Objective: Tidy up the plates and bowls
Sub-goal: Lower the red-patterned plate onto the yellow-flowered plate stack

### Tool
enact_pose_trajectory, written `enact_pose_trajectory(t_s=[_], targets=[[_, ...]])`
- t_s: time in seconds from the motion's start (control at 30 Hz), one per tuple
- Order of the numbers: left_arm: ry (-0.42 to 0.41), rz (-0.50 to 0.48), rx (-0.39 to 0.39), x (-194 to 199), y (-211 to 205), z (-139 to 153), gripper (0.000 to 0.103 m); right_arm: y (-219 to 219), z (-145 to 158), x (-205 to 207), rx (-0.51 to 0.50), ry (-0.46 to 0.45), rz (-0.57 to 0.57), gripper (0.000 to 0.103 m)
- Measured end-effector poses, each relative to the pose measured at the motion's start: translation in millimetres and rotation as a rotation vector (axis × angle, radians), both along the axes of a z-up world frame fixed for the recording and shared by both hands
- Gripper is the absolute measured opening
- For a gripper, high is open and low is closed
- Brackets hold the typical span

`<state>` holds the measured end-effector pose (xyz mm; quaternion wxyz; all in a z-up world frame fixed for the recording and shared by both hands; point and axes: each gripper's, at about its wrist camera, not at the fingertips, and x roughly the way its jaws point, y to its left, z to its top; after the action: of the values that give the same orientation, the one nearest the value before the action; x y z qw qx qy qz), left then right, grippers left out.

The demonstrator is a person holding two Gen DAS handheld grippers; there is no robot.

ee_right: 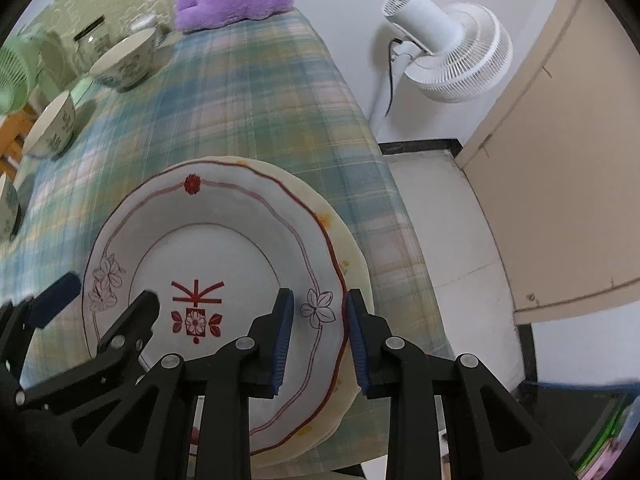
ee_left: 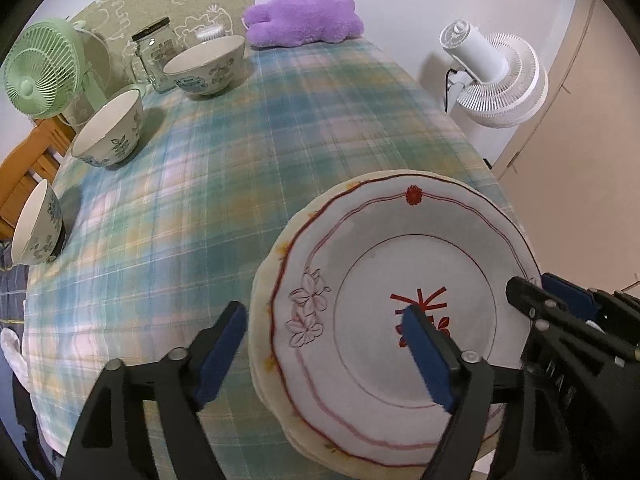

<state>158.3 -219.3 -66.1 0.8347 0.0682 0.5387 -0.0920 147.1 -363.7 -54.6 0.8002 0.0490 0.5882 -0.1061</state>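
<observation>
Plates: white scalloped china plate with red trim (ee_right: pixel 224 248) is sitting atop the cream stack at the plaid-clothed bench's (ee_left: pixel 248 152) near corner. Right claw (ee_right: pixel 318 344) is straddling its rim, contact unclear; left claw (ee_left: pixel 320 356) is spread wide, empty. Best lifting clear slowly.

Left gripper (ee_left: pixel 324 354) points steeply down, fingers spread wide; right gripper (ee_right: pixel 320 344) fingers stand narrow, seemingly gripping.

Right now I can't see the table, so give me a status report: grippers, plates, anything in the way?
Left gripper open, astride the near-left rim of the top plate. Right gripper straddles its right rim; grip unclear. Plate stacked on others. Three bowls stand apart, nothing blocking.
</observation>
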Motion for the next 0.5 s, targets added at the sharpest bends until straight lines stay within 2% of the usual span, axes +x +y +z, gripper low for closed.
enact_pose_trajectory(t_s=[0.07,0.13,0.2,0.33,0.5], targets=[[-0.004,-0.002,-0.007,-3,5,2,0.087,1,4,-2,0.002,-0.02,-0.002,0.032],[-0.004,0.003,-0.011,-6,12,4,0.088,6,10,-4,-0.026,-0.048,0.008,0.04],[-0.006,0.004,-0.023,-8,18,9,0.089,10,18,-5,-0.023,-0.086,0.017,0.062],[-0.026,0.022,-0.042,-12,28,23,0.094,23,31,-6,-0.013,-0.114,0.049,0.066],[-0.057,0.077,-0.052,-12,44,39,0.094,39,47,0,0.026,-0.154,0.106,0.072]])
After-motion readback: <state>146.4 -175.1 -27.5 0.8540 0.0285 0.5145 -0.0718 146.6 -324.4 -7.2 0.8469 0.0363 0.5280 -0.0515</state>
